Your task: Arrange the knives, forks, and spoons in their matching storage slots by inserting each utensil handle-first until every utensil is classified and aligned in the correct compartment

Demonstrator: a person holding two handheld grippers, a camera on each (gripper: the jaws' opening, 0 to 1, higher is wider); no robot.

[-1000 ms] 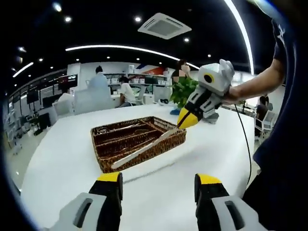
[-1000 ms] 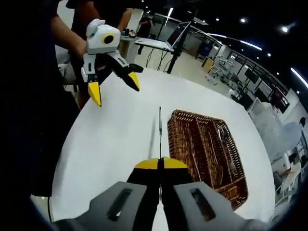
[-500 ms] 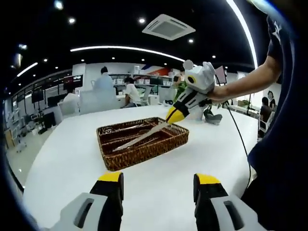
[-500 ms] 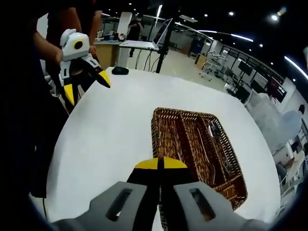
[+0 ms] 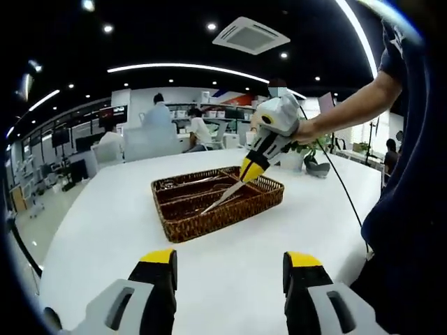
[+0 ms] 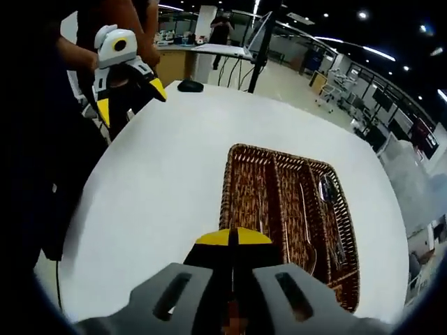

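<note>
Utensil [image 5: 222,197]: right gripper [image 5: 251,169] is pinching its upper end, long axis slanting down into the basket [image 5: 183,227]; left gripper [image 5: 230,269], spread, is hovering well back.

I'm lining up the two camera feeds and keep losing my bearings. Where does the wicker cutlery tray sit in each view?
Left gripper view: the wicker cutlery tray lies at centre on the white table, beyond this view's open jaws, with the right gripper lowering a utensil into it.
Right gripper view: the tray runs from centre to lower right, just past the shut jaws.
Shared landmark: the tray's lengthwise dividers.
</note>
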